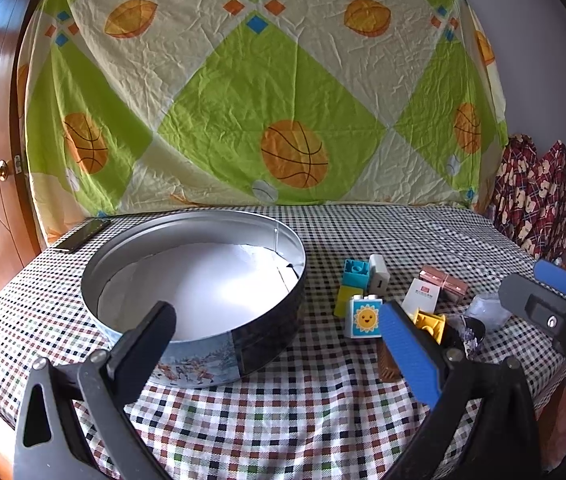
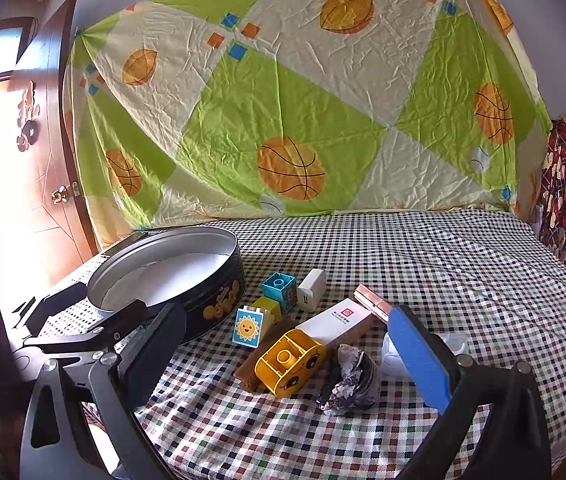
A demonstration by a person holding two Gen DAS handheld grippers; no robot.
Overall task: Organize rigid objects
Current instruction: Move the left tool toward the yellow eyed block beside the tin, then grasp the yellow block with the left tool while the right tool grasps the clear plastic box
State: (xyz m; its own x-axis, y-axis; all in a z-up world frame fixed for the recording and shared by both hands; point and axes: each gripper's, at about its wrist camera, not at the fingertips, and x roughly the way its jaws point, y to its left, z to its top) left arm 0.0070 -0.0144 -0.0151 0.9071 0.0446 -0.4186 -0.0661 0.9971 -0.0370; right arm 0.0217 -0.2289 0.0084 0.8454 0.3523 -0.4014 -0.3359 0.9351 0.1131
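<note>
A round metal tin [image 1: 203, 364] with a white lining stands empty on the checked cloth, left of a cluster of small items. The cluster holds a sun-picture brick [image 1: 363, 318], a blue brick [image 1: 355, 273], a white charger [image 1: 379, 276], a white box [image 1: 421, 298], a rose-gold box [image 1: 445, 282] and a yellow car brick [image 2: 289, 360]. My left gripper [image 1: 277, 312] is open at the tin's near wall, holding nothing. My right gripper [image 2: 286, 316] is open just in front of the cluster, with the car brick between its finger lines. The tin [image 2: 211, 308] sits to its left.
A dark phone [image 1: 83, 234] lies behind the tin at the table's far left. A crumpled dark wrapper [image 2: 349, 384], a brown bar [image 2: 251, 368] and a clear plastic case [image 2: 455, 344] lie in the cluster. A basketball-print sheet hangs behind; a wooden door is at left.
</note>
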